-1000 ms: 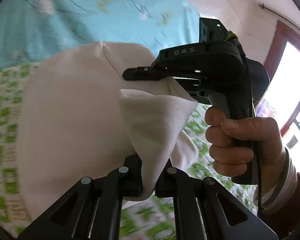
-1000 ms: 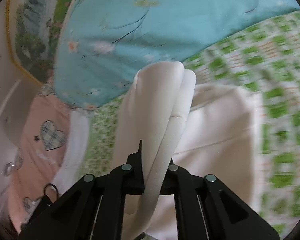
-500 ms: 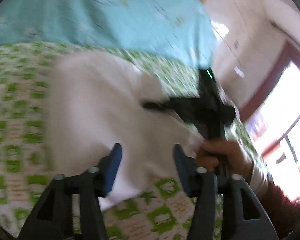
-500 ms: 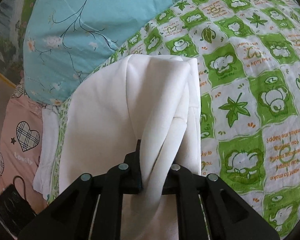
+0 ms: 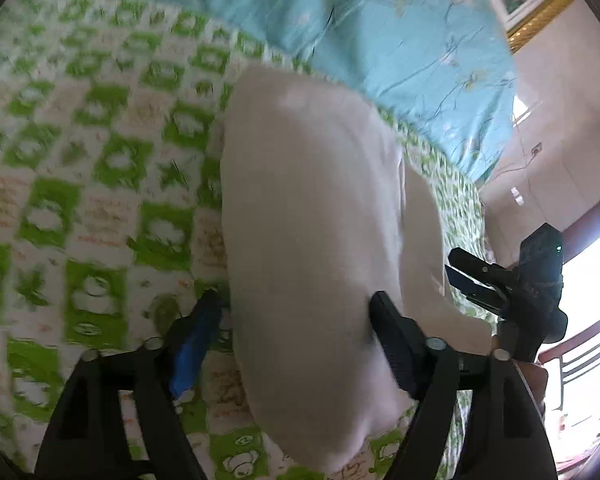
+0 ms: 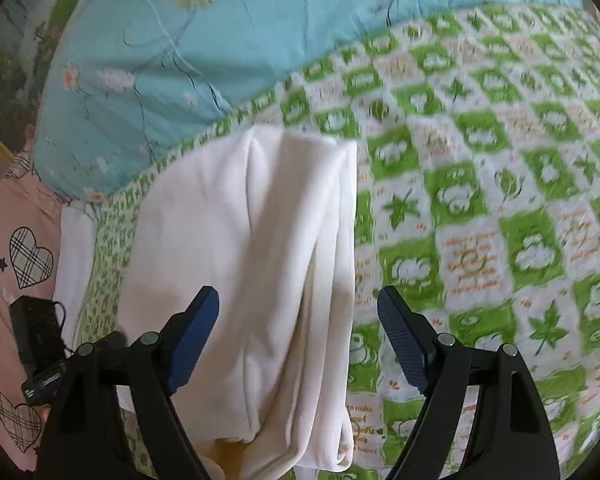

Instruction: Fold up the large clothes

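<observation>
A white folded garment (image 5: 312, 216) lies on the green-and-white checked bedsheet (image 5: 80, 160). It also shows in the right wrist view (image 6: 252, 248), folded into a long stack. My left gripper (image 5: 296, 312) is open, its jaws apart over the near part of the garment, holding nothing. My right gripper (image 6: 298, 312) is open above the garment's near end, holding nothing. The right gripper also shows in the left wrist view (image 5: 472, 280), off the garment's right edge, held by a hand.
A light blue flowered quilt (image 6: 220, 32) lies at the far side of the bed. A pink pillow with heart patterns (image 6: 16, 256) and a black device (image 6: 36, 340) lie to the left. A bright window (image 5: 588, 320) is at right.
Both grippers have let go of the garment and opened. The garment dropped flat onto the sheet. Both grippers pulled back from it.
</observation>
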### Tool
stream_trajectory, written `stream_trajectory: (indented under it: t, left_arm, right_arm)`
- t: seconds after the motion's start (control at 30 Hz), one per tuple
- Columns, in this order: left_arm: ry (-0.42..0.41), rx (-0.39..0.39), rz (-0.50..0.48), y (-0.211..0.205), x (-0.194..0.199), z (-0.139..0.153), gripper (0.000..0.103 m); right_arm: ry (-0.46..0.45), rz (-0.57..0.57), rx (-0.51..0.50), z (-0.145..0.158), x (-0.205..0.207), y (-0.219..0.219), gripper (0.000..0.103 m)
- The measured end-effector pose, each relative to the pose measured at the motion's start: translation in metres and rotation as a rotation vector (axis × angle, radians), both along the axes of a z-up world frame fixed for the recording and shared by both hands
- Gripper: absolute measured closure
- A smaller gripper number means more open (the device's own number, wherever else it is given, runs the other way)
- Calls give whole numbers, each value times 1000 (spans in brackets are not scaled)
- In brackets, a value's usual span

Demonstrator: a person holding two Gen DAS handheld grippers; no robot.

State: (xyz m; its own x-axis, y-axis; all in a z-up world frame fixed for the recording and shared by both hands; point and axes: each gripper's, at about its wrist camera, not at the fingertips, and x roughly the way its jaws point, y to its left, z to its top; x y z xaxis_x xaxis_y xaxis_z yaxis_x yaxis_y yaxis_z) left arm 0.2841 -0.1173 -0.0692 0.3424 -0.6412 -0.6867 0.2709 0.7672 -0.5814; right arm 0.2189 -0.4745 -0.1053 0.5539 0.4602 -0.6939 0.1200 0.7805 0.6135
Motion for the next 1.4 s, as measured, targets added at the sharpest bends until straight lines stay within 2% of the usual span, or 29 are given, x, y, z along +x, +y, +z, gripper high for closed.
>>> stream_trajectory:
  t: [0.13,0.27,0.43,0.53,0.63,0.7,0.77,0.9,1.07,1.23,1.4]
  left_arm:
    - [63,-18,-35,-9,9,-20,13]
    - [49,-15,-64,-15,14,-23,13]
    - [34,-3,-109,-30,24,-24,21]
    - [27,15,-119,-38,27,-27,25]
    - [21,13,-121,-41,27,-29,30]
    - [9,14,-126,-44,26,-29,36]
    - [-8,14,-130,-46,24,-27,46]
    - [-44,1,-128,-45,14,-13,55]
    - [-60,-21,-103,-19,-15,8,56]
    - [-100,30,-41,36,-61,31,57]
    - [-110,86,39,97,-96,46,56]
  right_arm:
    - [31,22,28,-14,6,4,21]
    - [36,35,87,-26,14,8,22]
    - [27,58,122,-31,27,12,22]
    - [27,77,111,-32,33,19,25]
    - [32,82,100,-33,36,23,43]
    - [43,83,107,-37,37,24,69]
    - [48,94,172,-42,38,23,77]
    - [13,90,172,-29,30,29,83]
    - [-49,115,194,2,14,50,84]
    - [-87,206,240,17,-5,101,84]
    - [-119,319,314,18,-16,163,84]
